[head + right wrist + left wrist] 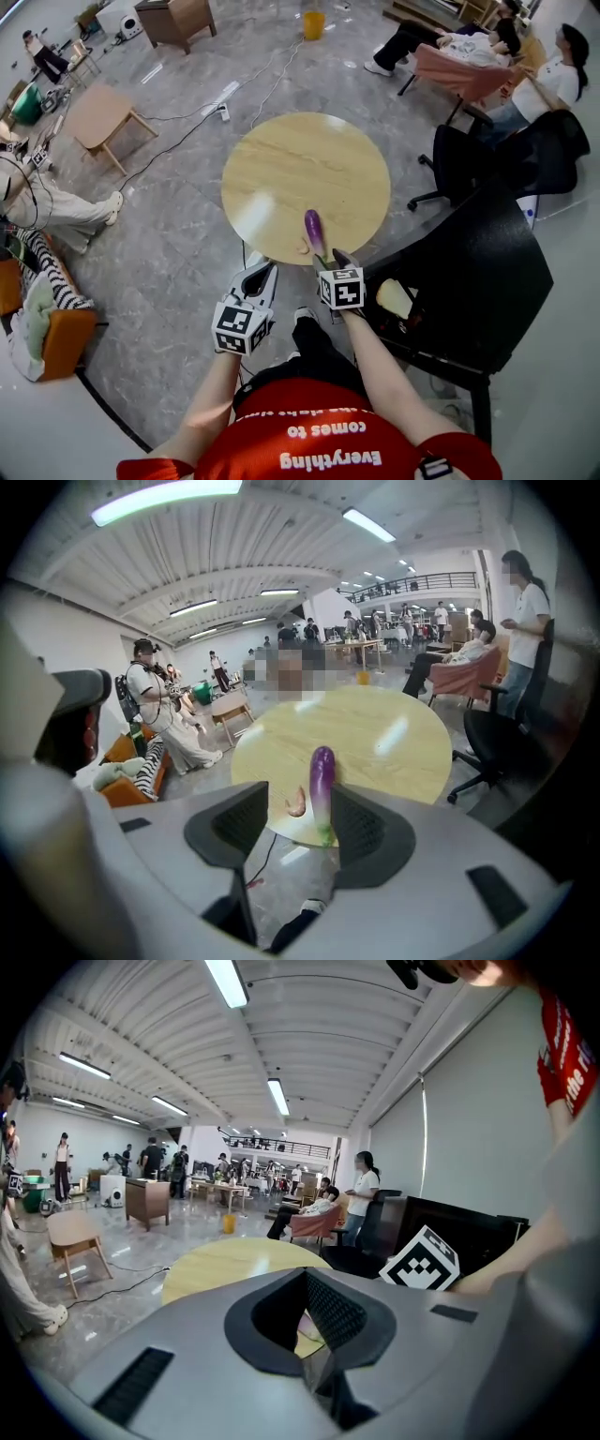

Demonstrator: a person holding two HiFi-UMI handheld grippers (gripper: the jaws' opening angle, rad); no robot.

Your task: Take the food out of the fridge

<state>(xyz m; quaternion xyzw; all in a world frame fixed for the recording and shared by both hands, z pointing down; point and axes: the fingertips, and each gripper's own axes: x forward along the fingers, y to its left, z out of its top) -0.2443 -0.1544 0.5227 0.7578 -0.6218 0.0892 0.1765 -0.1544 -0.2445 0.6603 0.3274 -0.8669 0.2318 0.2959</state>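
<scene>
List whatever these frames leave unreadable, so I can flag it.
- Head view: the black box hides its inside; the pale item at its opening is too small to name.
- Right gripper view: the pinkish bit beside the eggplant is too small to identify.
- Same view: the right gripper has its jaws apart; contact with the eggplant is unclear.
- Left gripper view: the left gripper covers the table's near edge.

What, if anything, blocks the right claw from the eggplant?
Nothing visible: the eggplant lies at the round table's near edge, just ahead of the open right claw; a shrimp lies beside it, not between.
</scene>
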